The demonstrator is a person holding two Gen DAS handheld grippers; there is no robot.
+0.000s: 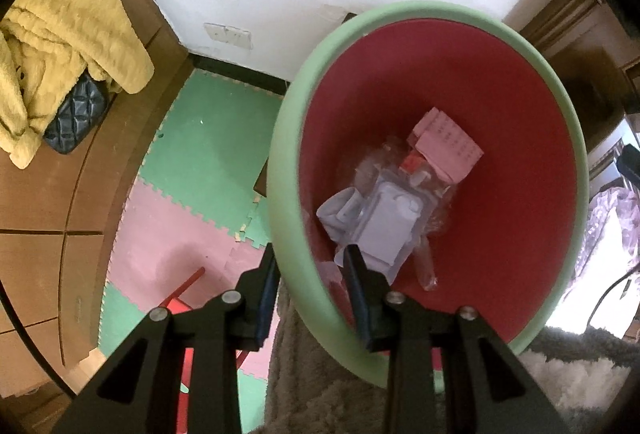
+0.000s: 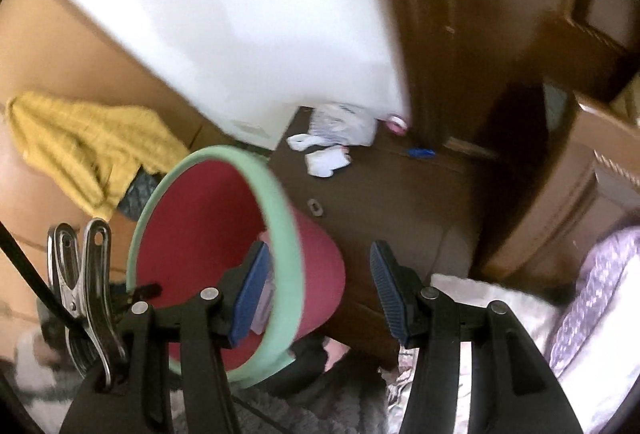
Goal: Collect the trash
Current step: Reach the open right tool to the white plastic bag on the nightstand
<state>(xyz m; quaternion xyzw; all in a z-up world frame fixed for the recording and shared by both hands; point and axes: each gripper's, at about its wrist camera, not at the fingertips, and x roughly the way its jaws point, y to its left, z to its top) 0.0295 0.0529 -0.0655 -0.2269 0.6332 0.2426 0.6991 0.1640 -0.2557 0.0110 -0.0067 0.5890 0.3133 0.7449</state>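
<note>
My left gripper [image 1: 310, 258] points down and is shut on the near rim of a bin [image 1: 288, 138], one finger outside and one inside. The bin has a pale green rim and a red inside. At its bottom lie clear plastic packaging [image 1: 392, 218] and a pink slip of paper [image 1: 448, 146]. In the blurred right wrist view the same bin [image 2: 280, 202] hangs tilted at lower left. My right gripper [image 2: 320, 250] is open beside it, with nothing between its fingers. Beyond, on the dark floor, lie a white plastic bag [image 2: 344, 124], a crumpled white piece [image 2: 326, 160] and a small blue item [image 2: 422, 153].
A yellow blanket [image 1: 60, 46] lies over a dark quilted bag [image 1: 76, 118] on wooden furniture at left. Green and pink foam mats [image 1: 192, 170] cover the floor below a white wall. A shaggy grey rug [image 1: 304, 386] lies under the bin. A brown door [image 2: 500, 14] stands at right.
</note>
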